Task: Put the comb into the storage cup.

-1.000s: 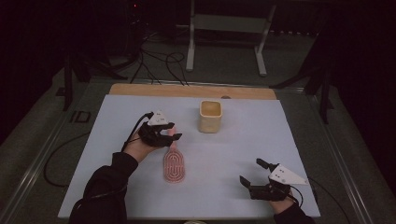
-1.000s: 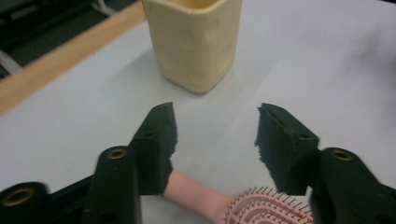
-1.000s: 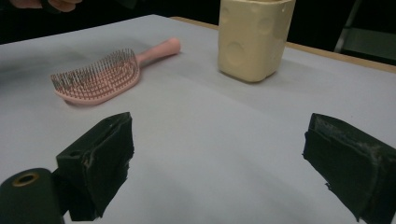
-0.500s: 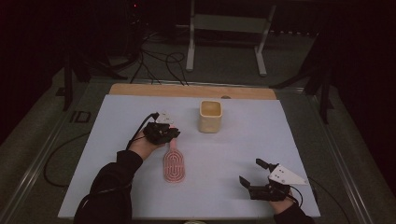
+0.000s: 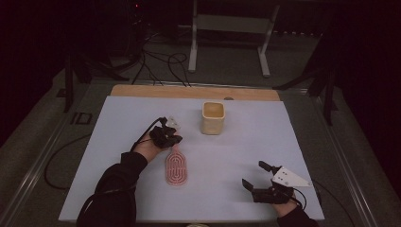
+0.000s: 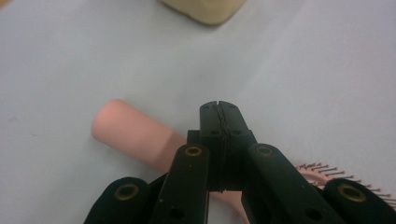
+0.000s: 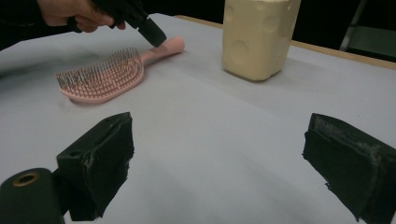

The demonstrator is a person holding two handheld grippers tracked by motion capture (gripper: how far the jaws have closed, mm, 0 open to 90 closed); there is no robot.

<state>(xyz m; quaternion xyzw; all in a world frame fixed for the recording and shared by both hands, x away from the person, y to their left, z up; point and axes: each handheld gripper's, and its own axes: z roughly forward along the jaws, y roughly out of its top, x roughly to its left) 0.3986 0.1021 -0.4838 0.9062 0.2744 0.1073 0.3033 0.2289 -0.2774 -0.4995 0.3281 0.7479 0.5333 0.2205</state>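
The pink plastic hairbrush (image 5: 176, 166) lies bristles up near the middle of the desk (image 5: 283, 142), its handle toward the cream square cup (image 5: 213, 117). The left hand-held gripper (image 6: 219, 109) has its jaws pressed together just above that handle, probably to take it, while the right hand-held gripper (image 7: 219, 154) waits spread wide near the front right corner.

Pink hairbrush (image 5: 176, 168); cream cup (image 5: 213, 117); pale lavender-white table (image 5: 236, 151); black tools.
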